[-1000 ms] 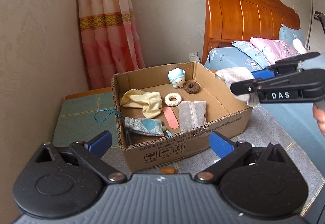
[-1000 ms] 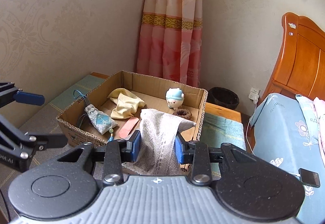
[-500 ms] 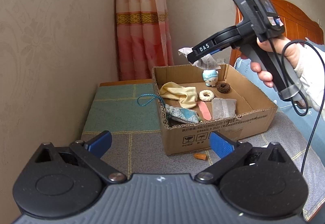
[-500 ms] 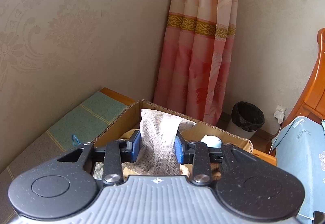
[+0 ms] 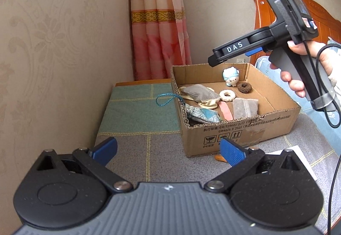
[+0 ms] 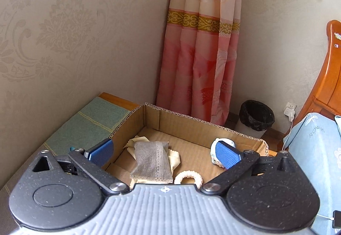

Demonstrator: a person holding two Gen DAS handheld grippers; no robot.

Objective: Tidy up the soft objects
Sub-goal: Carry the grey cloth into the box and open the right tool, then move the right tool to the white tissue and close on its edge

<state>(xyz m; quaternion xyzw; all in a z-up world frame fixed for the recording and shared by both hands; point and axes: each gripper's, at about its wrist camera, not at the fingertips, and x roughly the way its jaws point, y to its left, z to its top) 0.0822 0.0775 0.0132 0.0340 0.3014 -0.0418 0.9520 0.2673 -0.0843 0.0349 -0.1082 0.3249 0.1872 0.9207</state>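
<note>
An open cardboard box (image 5: pixel 234 128) stands on a patchwork mat. Inside it, a grey cloth (image 5: pixel 200 92) lies flat on a yellow cloth (image 6: pixel 174 160) at the box's left side. My right gripper (image 6: pixel 164 153) hangs above the box, jaws opening wide; the grey cloth (image 6: pixel 153 162) lies below them, free of both pads. From the left wrist view, the right gripper (image 5: pixel 215 60) is held in a hand over the box's far edge. My left gripper (image 5: pixel 168 150) is open and empty, in front of the box and low over the mat.
The box also holds a second grey cloth (image 5: pixel 245 108), a white ring (image 5: pixel 227 95), a brown ring (image 5: pixel 244 87), a plush figure (image 5: pixel 230 77), a pink strip (image 5: pixel 224 111) and a patterned pouch (image 5: pixel 202 115). A small orange object (image 5: pixel 219 157) lies outside. The wall is close on the left.
The right gripper has opened and let go of the grey cloth, which now lies on the yellow cloth in the box. Before that it carried the cloth over the box.
</note>
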